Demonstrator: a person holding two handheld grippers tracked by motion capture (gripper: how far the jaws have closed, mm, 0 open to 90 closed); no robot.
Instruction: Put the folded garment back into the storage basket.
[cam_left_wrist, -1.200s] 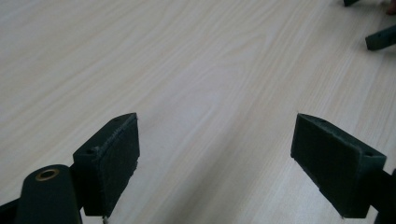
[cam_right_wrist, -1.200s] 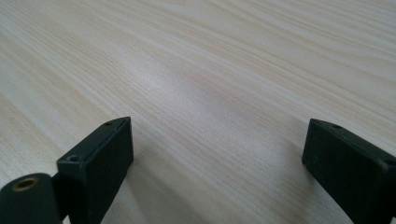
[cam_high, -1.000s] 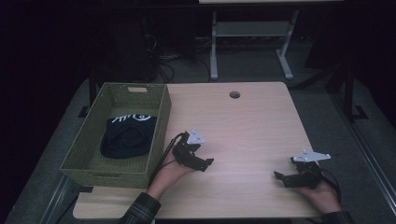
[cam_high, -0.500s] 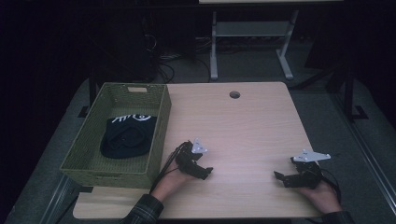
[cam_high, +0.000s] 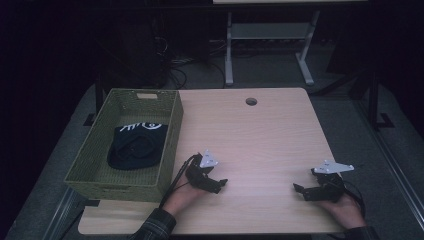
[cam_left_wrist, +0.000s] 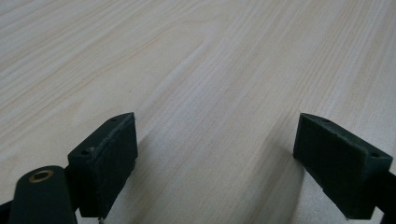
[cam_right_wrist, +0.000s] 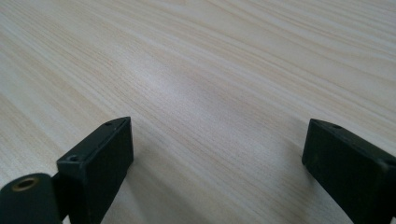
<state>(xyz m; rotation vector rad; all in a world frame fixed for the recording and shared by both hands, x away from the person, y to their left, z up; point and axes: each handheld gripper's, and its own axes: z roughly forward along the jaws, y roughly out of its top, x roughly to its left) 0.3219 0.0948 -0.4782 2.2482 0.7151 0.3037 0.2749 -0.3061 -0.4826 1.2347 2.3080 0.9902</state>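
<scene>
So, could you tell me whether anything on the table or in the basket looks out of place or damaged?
Nothing stands out. The dark cloth item lies bunched inside the green basket at the table's left edge, with nothing spilled. The left gripper and the right gripper rest open on bare wood, and nothing lies between their fingers.

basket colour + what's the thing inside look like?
Olive-green woven basket; inside lies a black cloth item with a white print. Clearest in the high view.

Black tools (cam_high: 218, 184), plaid sleeve (cam_high: 155, 227)
</scene>
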